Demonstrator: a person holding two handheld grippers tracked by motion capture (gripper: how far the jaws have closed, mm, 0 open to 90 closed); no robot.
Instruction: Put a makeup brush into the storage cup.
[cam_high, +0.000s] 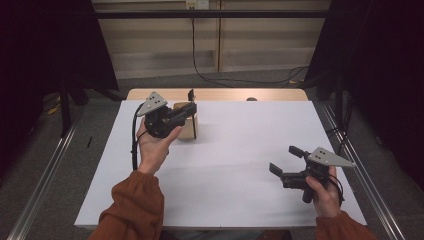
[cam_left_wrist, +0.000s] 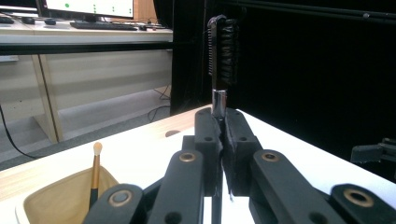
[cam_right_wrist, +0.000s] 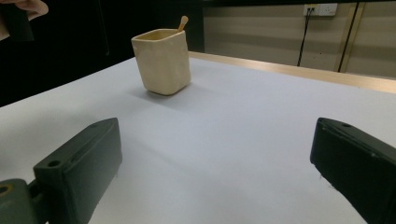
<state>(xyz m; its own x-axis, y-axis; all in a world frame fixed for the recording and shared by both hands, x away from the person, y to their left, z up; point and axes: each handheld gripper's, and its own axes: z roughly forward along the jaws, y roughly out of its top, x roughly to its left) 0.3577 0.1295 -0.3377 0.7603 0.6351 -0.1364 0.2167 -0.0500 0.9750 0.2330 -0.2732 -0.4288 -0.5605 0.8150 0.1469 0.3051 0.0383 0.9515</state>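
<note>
My left gripper is lifted above the table's back left, just over a cream square cup. Its jaws are shut on the silver ferrule of a black comb-like brush, which stands upright above the left gripper. In the high view the brush sticks up past the cup. The cup holds a thin stick with a pale rounded tip. My right gripper hovers low at the front right, jaws wide open and empty. From the right gripper, the cup stands far ahead.
A white sheet covers the table, with a wooden strip along the far edge. Dark curtains hang at both sides. Metal rails run along the floor beside the table, and a cable lies on the floor behind it.
</note>
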